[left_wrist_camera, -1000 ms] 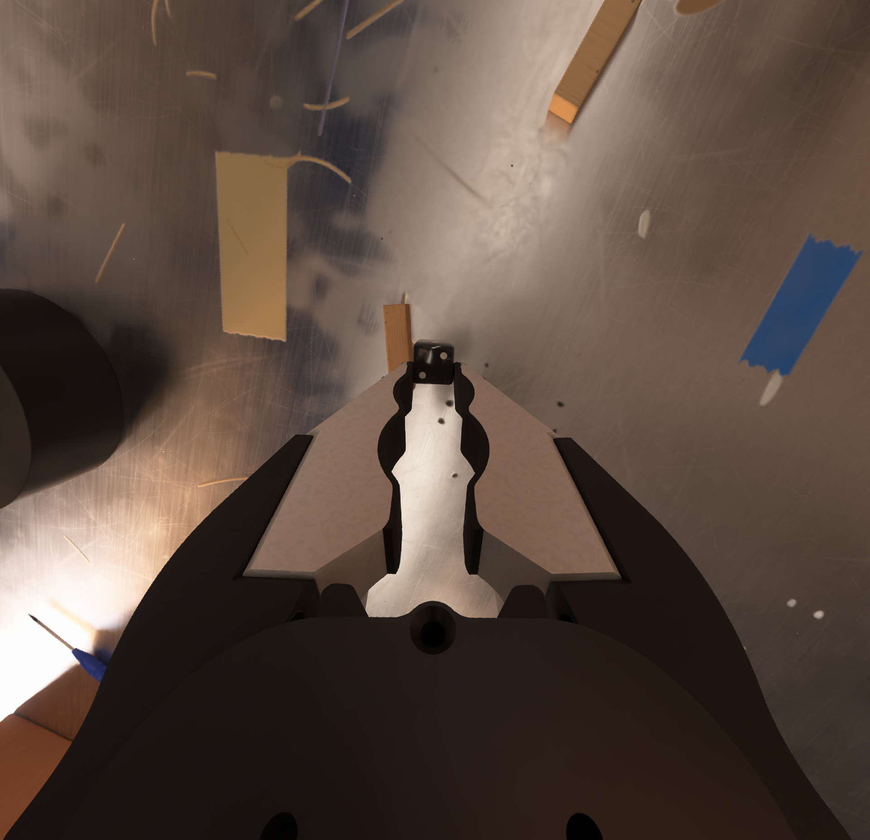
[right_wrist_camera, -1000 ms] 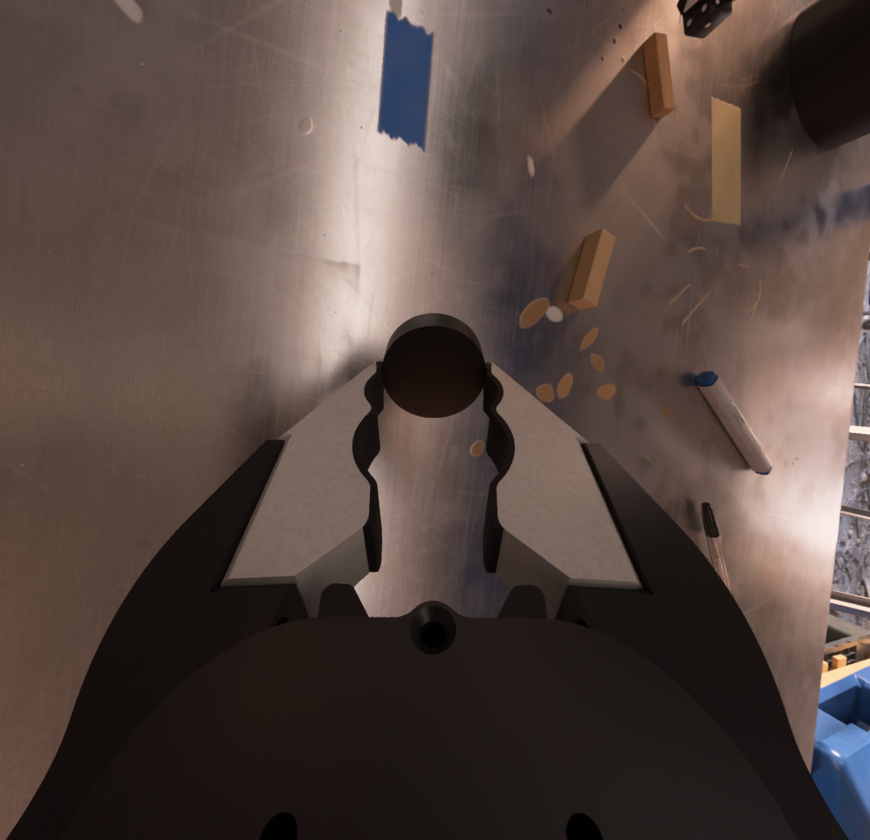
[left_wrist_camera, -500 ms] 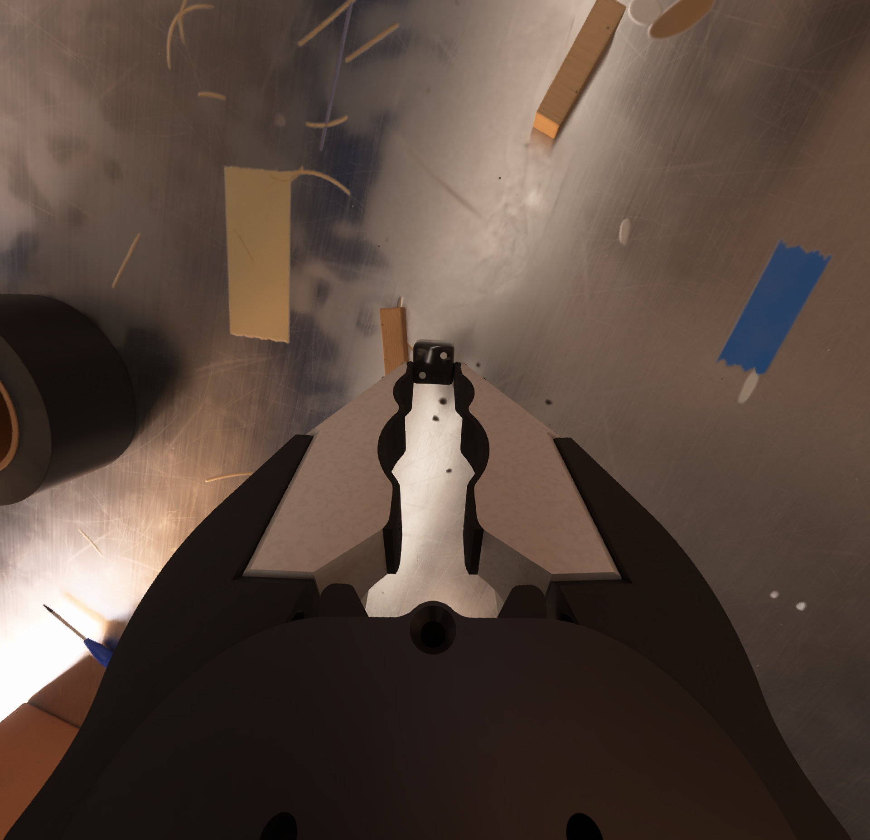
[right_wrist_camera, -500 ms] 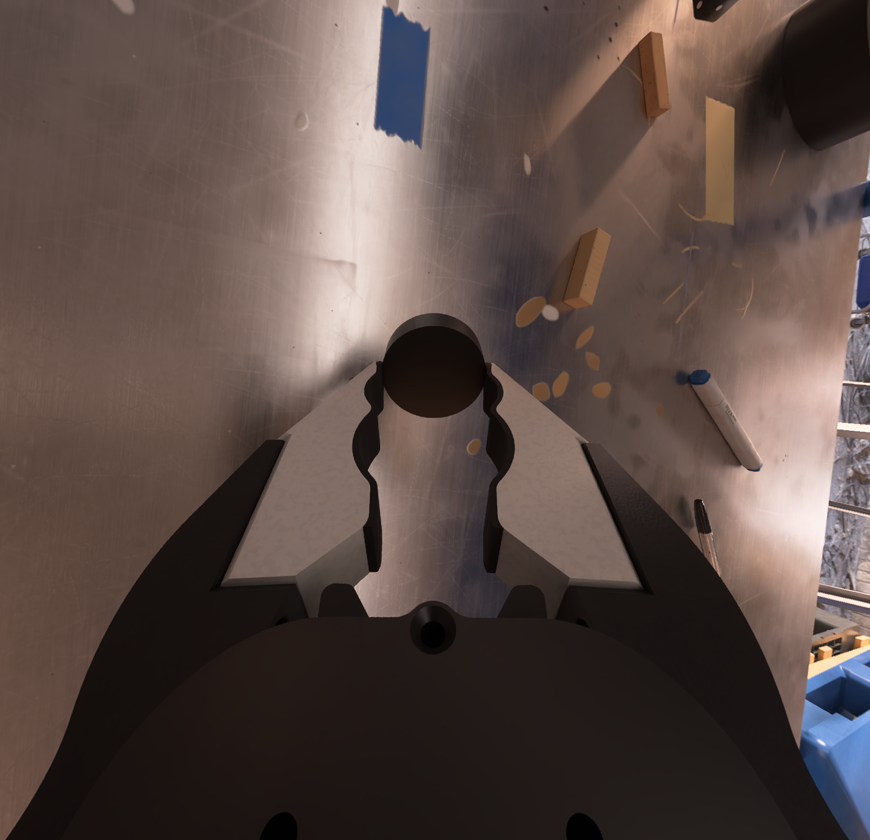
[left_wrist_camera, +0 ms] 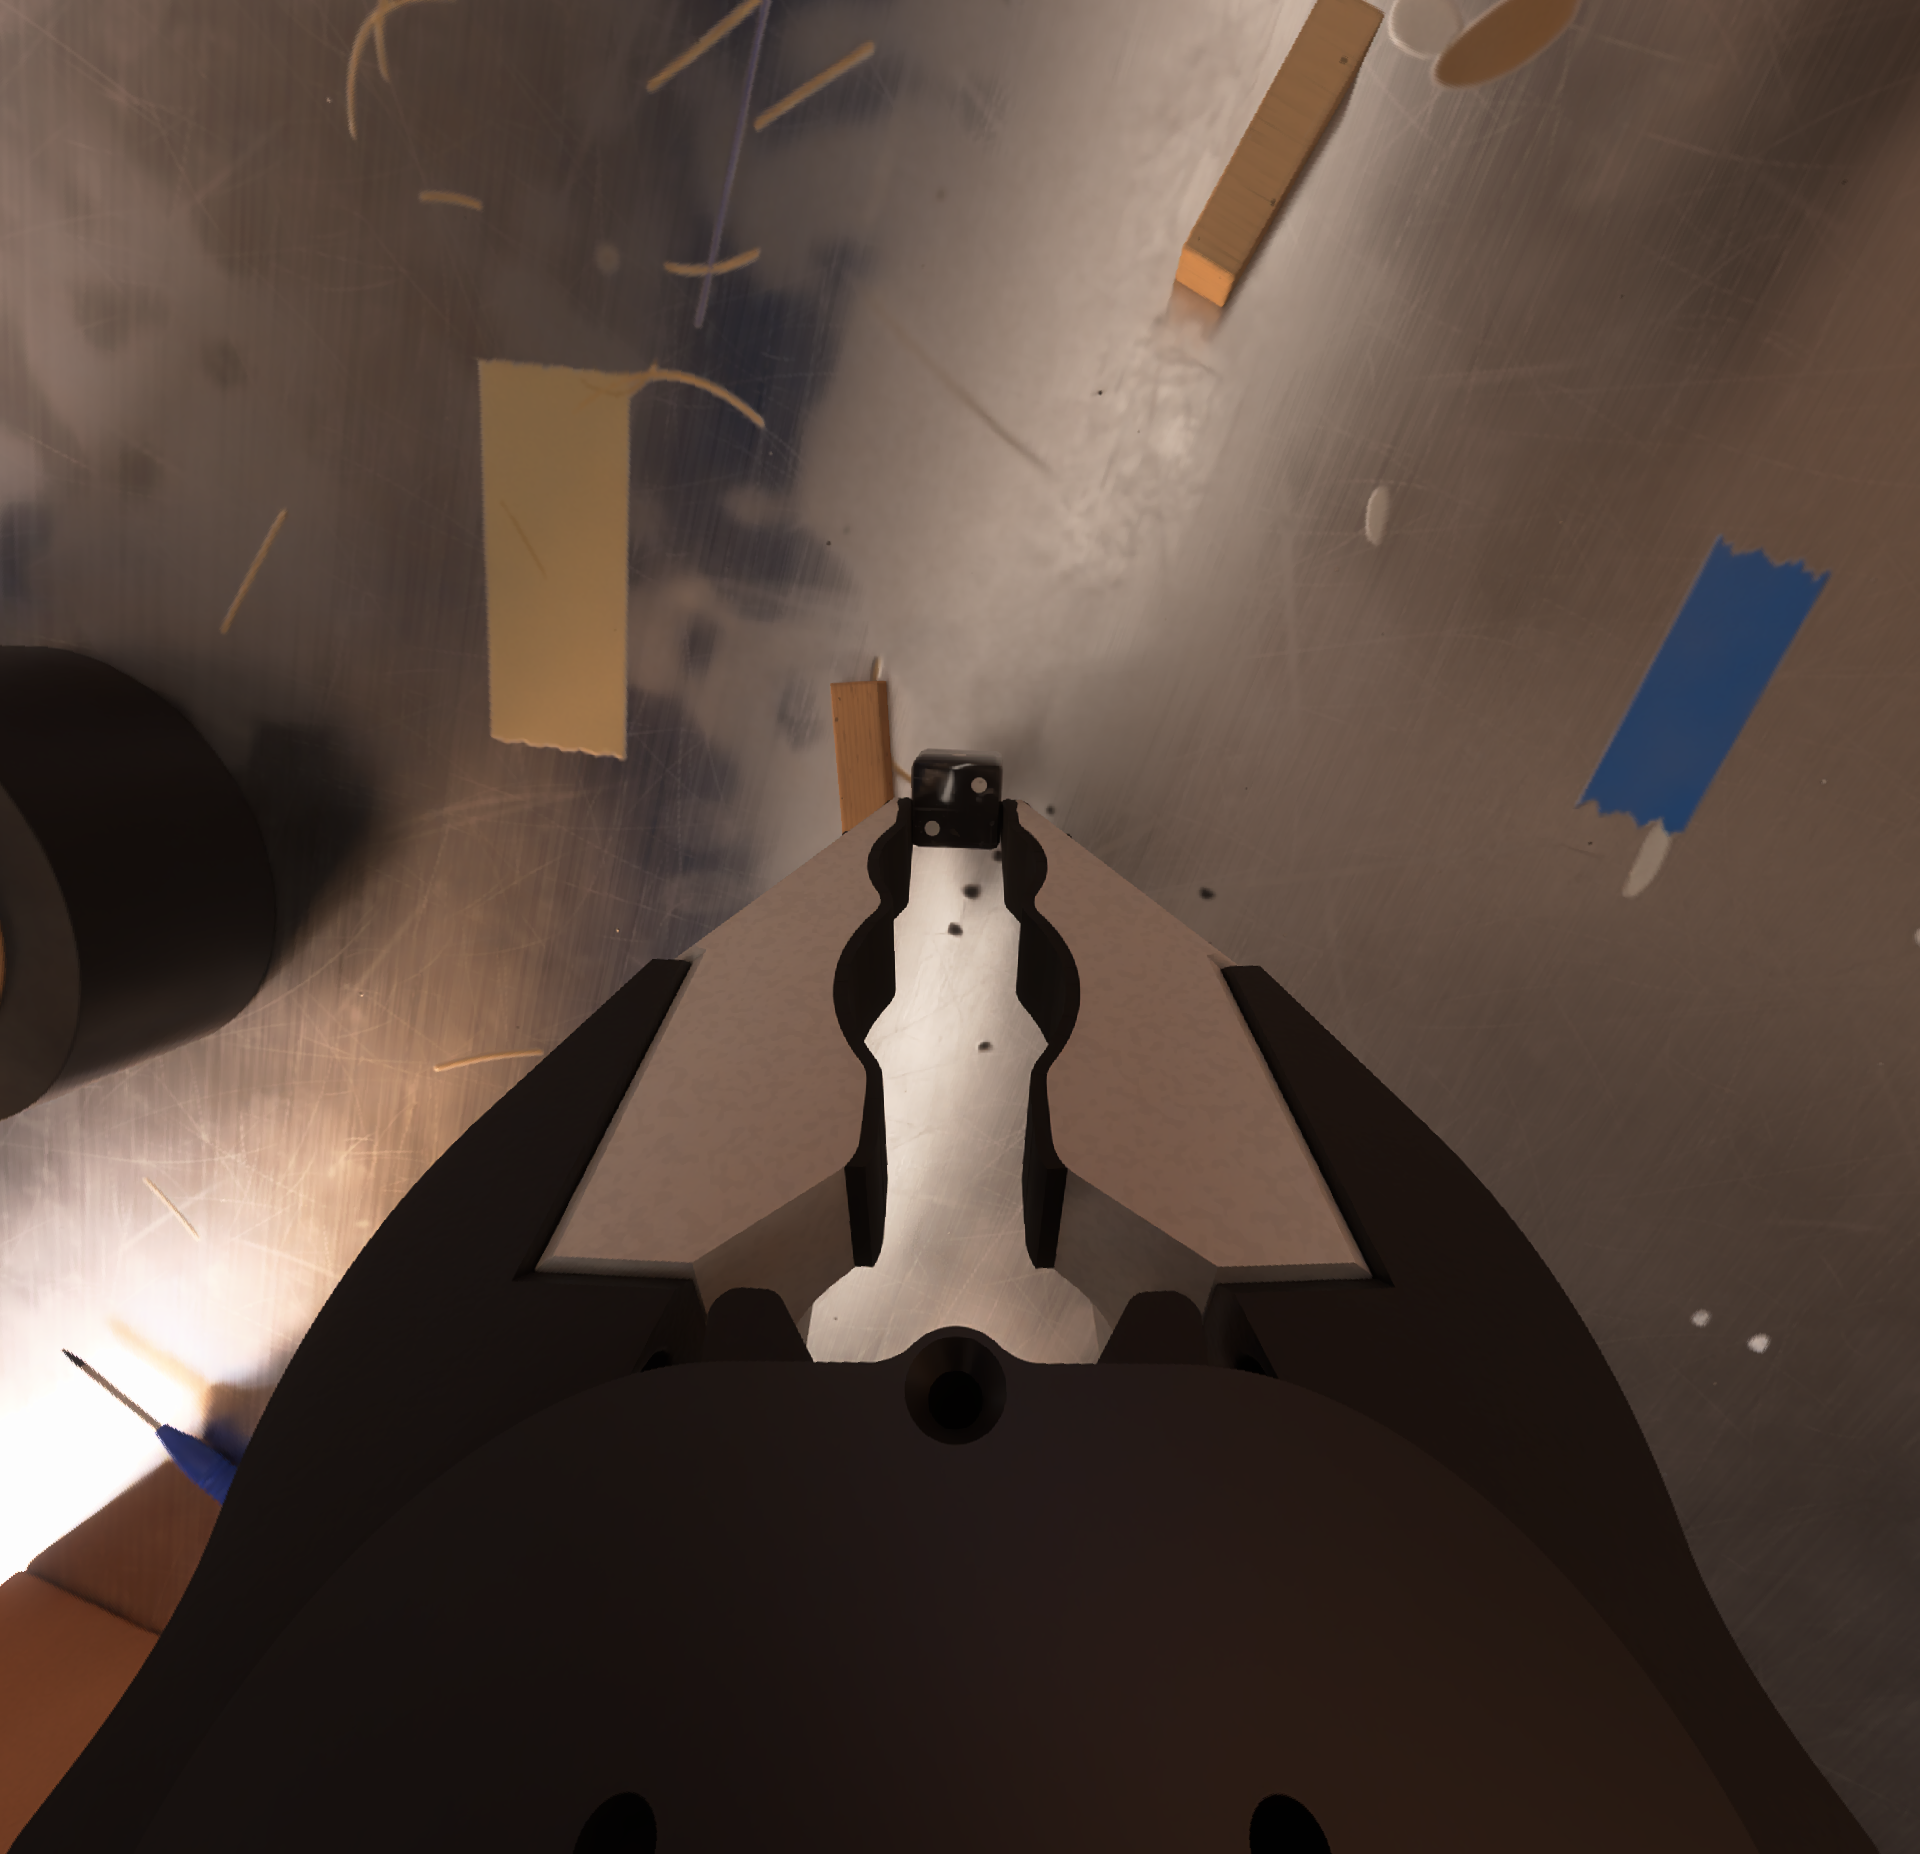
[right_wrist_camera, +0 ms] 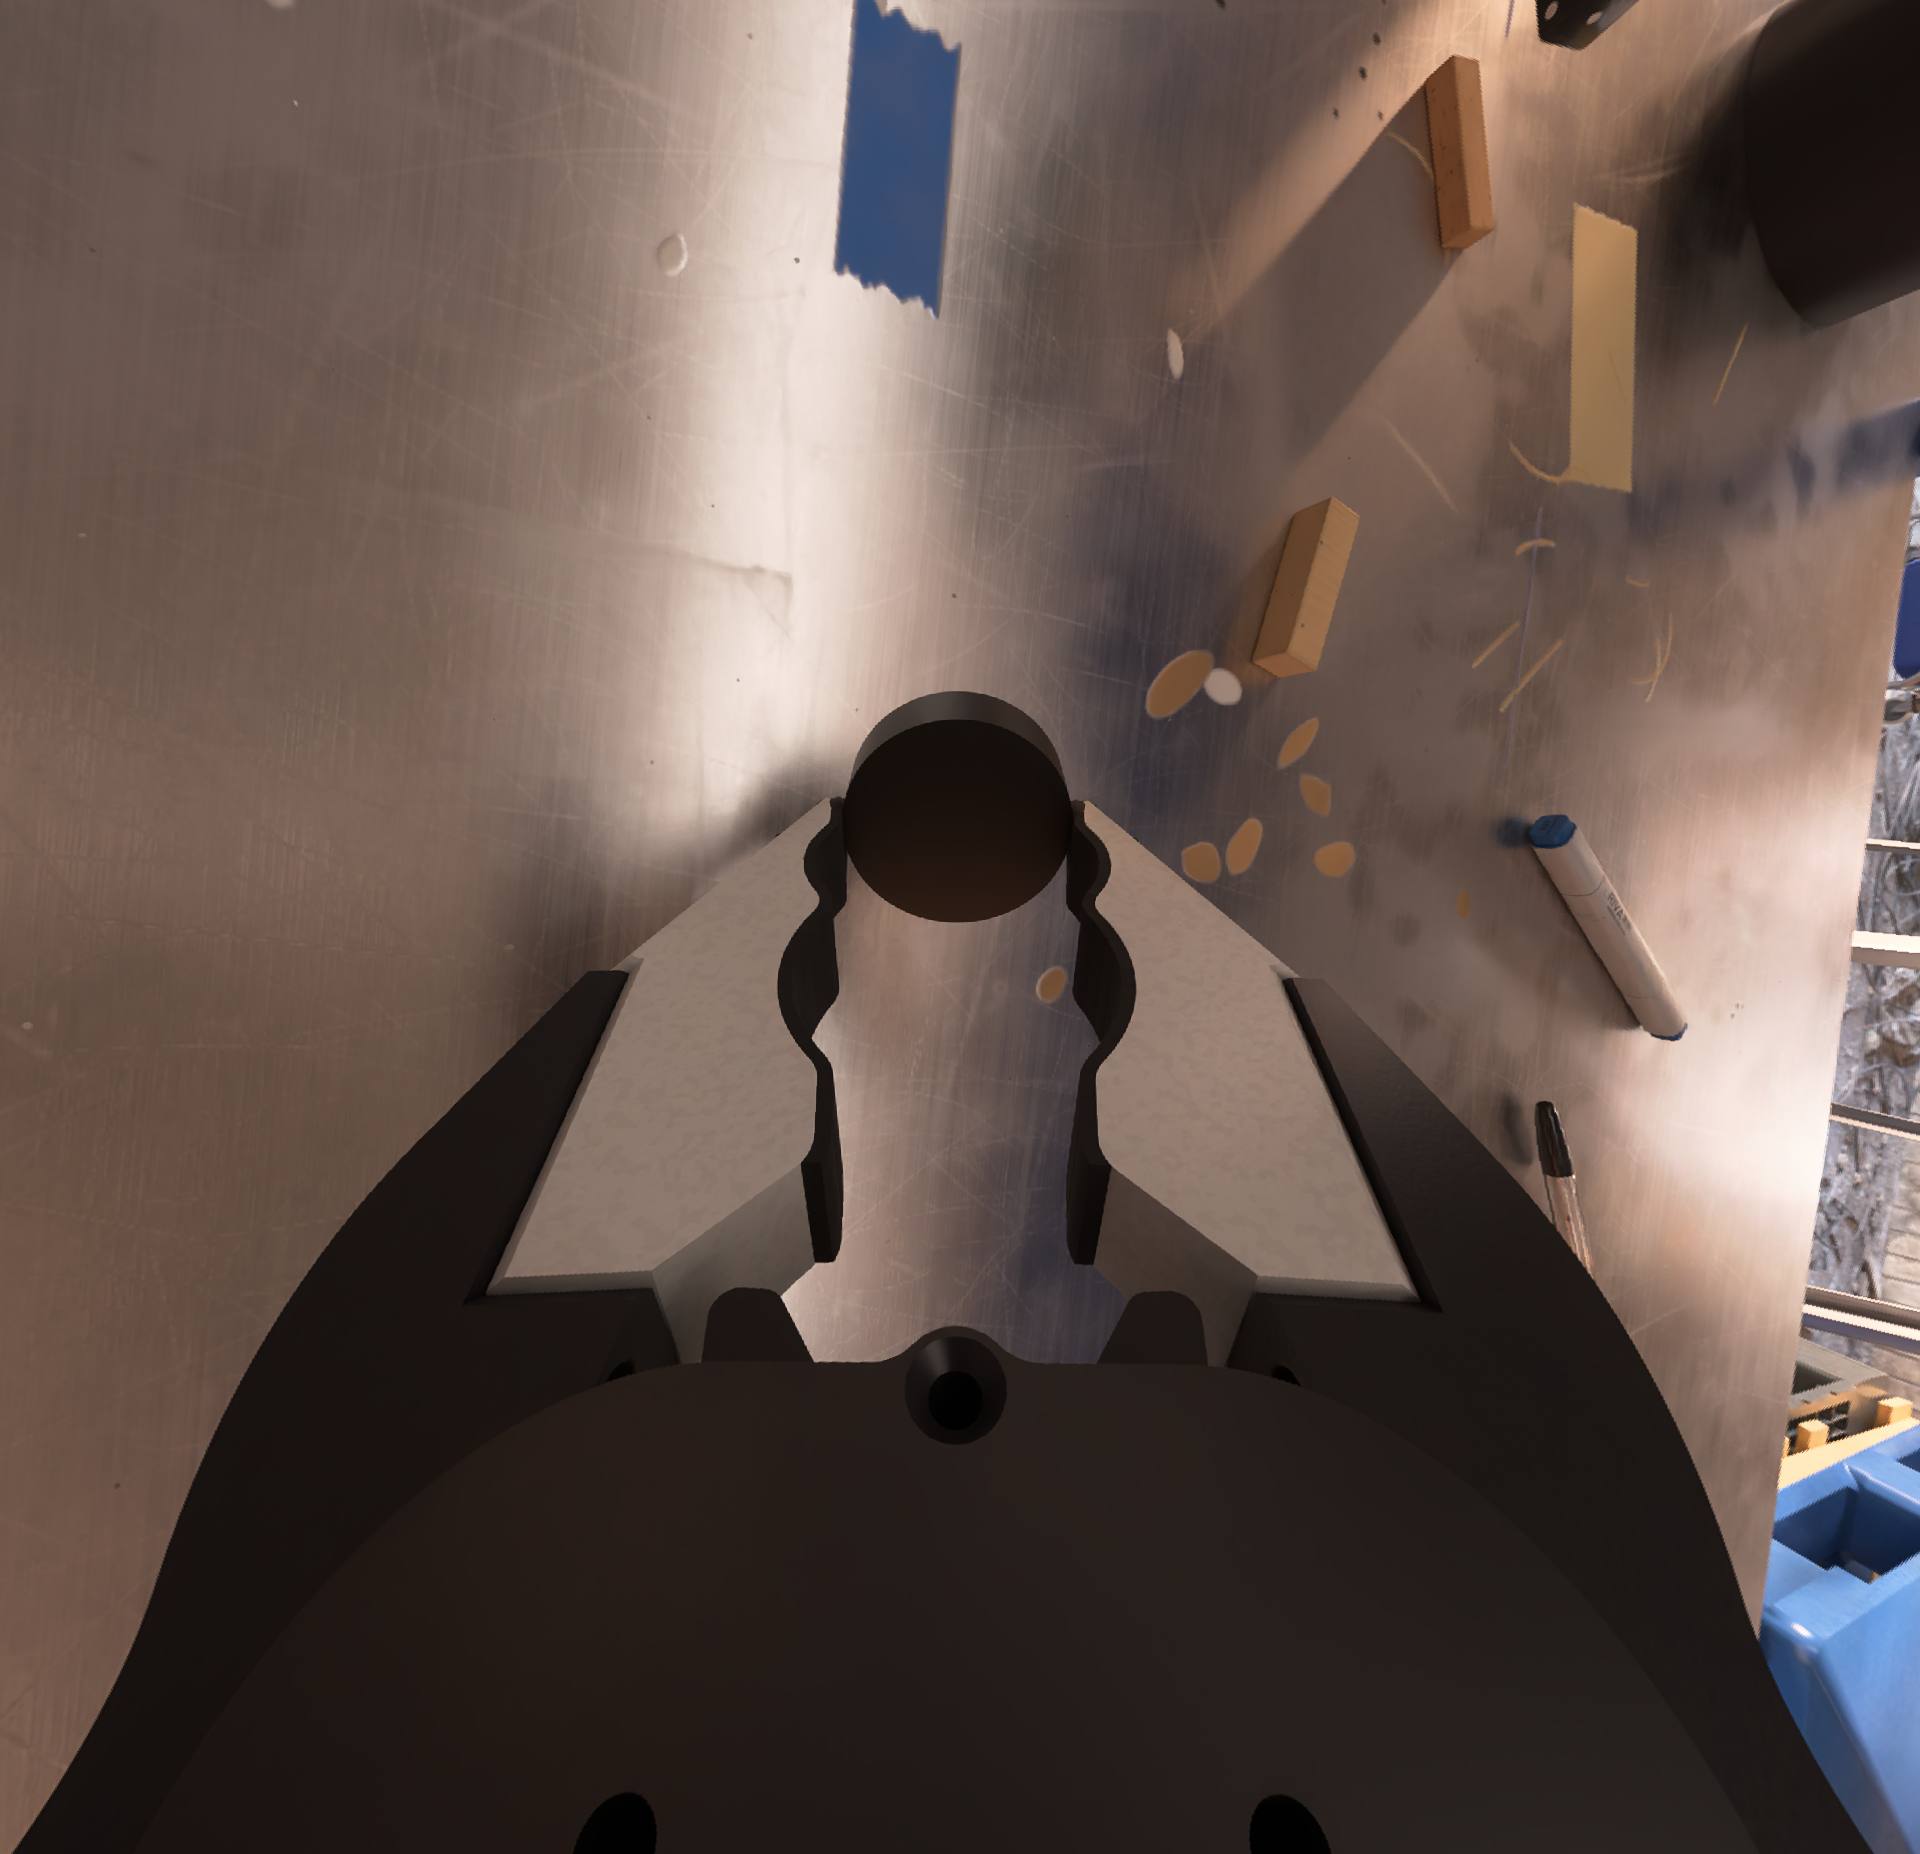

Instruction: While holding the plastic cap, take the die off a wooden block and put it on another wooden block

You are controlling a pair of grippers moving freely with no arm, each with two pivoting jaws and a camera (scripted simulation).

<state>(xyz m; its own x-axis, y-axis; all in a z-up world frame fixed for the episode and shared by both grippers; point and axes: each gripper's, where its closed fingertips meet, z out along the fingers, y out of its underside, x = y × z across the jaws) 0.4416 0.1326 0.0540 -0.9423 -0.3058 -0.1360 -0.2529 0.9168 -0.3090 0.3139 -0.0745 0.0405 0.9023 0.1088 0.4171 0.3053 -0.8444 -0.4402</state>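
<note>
My left gripper is shut on the small black die, held at the fingertips above the metal table. A short wooden block lies just left of the die, partly hidden by my left finger. A second, longer wooden block lies far off at the upper right. My right gripper is shut on the dark round plastic cap, held above the table. Both blocks show in the right wrist view, one nearer and one farther.
A black tape roll stands at the left. A yellow tape strip and a blue tape strip are stuck to the table. A white marker and a pen lie near the table's right edge. A blue bin sits beyond that edge.
My left gripper has risen with the die: the tape roll, far block and blue tape have drawn in toward the view's middle. My right gripper has barely moved, still holding the cap.
</note>
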